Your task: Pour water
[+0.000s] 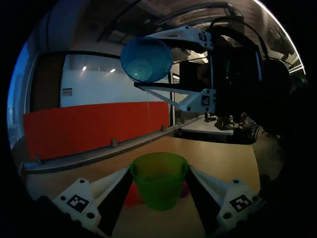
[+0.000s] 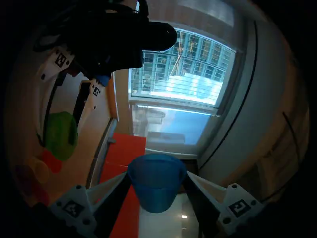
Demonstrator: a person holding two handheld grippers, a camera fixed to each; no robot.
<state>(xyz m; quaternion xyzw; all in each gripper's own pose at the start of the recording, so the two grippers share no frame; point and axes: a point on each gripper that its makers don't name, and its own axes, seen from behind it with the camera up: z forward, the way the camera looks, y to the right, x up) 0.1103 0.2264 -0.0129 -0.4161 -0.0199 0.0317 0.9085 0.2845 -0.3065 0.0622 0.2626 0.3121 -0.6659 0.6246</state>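
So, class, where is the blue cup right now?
Left gripper view, upper centre: the blue cup is tipped in the right claw, high above the green cup.

Place: we see an office.
Desk: wooden desk (image 1: 222, 154) with orange divider (image 1: 95, 127).
Walls: we note glazed wall (image 1: 99, 87), large window (image 2: 182, 71).

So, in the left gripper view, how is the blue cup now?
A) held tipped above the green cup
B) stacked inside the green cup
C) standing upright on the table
A: the right gripper holds the blue cup tipped, its mouth showing, higher than the green cup.
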